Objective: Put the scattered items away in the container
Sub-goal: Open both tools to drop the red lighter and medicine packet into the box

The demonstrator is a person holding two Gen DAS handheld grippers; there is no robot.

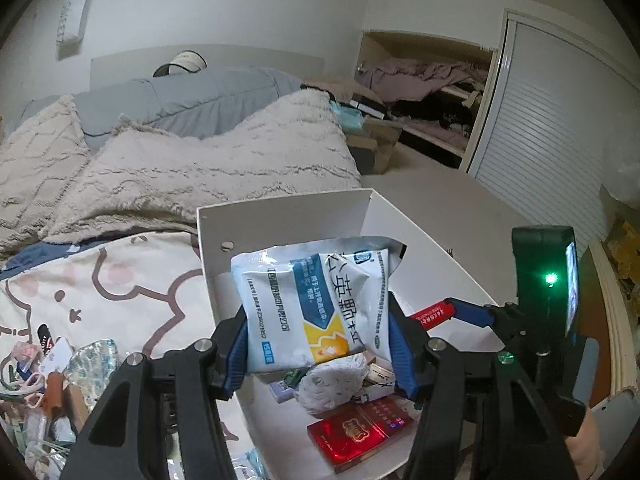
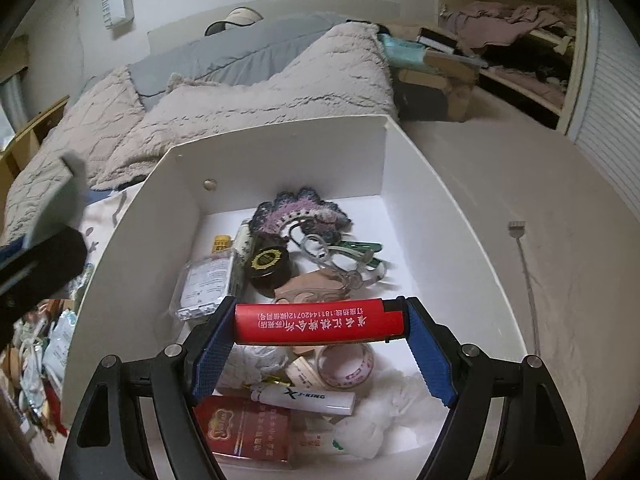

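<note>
In the left wrist view, a heap of scattered items lies at the lower left on a cartoon-print sheet, with a fluffy blanket above it. At the centre the left gripper holds a white and blue sachet upright between its blue pads, jaws narrowed onto its sides. The sachet hangs over the white box, whose floor shows a red cigarette pack at the lower centre and a white wad just above it. Right of centre, the right gripper reaches into the frame, a red lighter in its tip.

In the right wrist view, more loose items sit at the lower left outside the box. Inside, from the left: a clear packet, a black jar, a crocheted piece toward the back wall, and green clips. At the centre the right gripper grips the lighter crosswise, end to end, so the jaws stand wide, above the box's contents. Below it lie the cigarette pack, a white lighter and a tape roll. On the right, a thin back-scratcher lies on the floor beside the box.
</note>
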